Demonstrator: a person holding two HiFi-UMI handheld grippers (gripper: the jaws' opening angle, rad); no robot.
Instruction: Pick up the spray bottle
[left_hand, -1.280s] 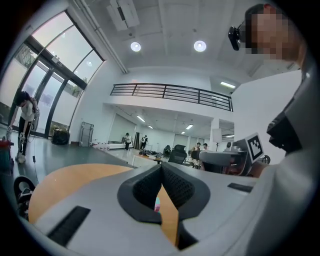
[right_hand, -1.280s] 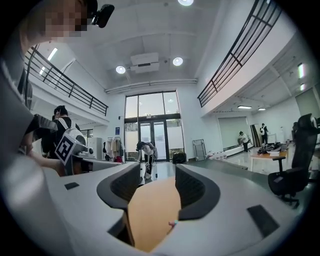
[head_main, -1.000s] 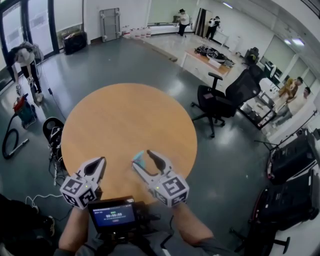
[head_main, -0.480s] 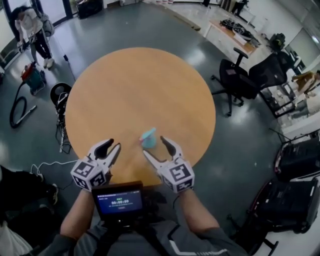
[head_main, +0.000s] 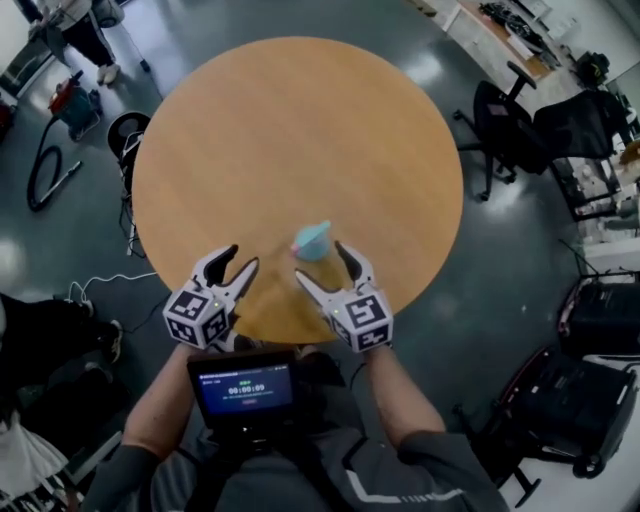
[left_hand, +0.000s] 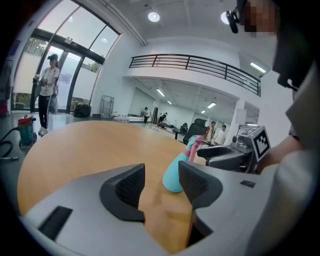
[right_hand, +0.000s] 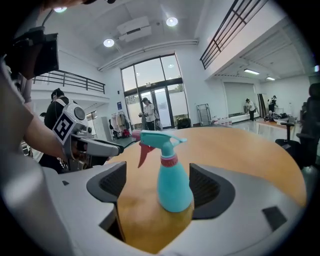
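Right gripper (head_main: 320, 262): jaws opening wide, bottle (head_main: 312, 240) upright between them, pads not touching; likely making room for its body. Left gripper (head_main: 243, 257): jaws opening, nothing between. Bottle stands near table (head_main: 300, 130) front edge.

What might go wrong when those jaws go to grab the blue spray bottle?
1. The spray bottle stands upright and untouched at the tips of the right gripper's opening jaws. A bump from one jaw might tip it over.
2. It stands not far from the table's near edge, so a hard knock might send it off.
3. The left gripper, also opening and empty, is close beside, so the two might collide.
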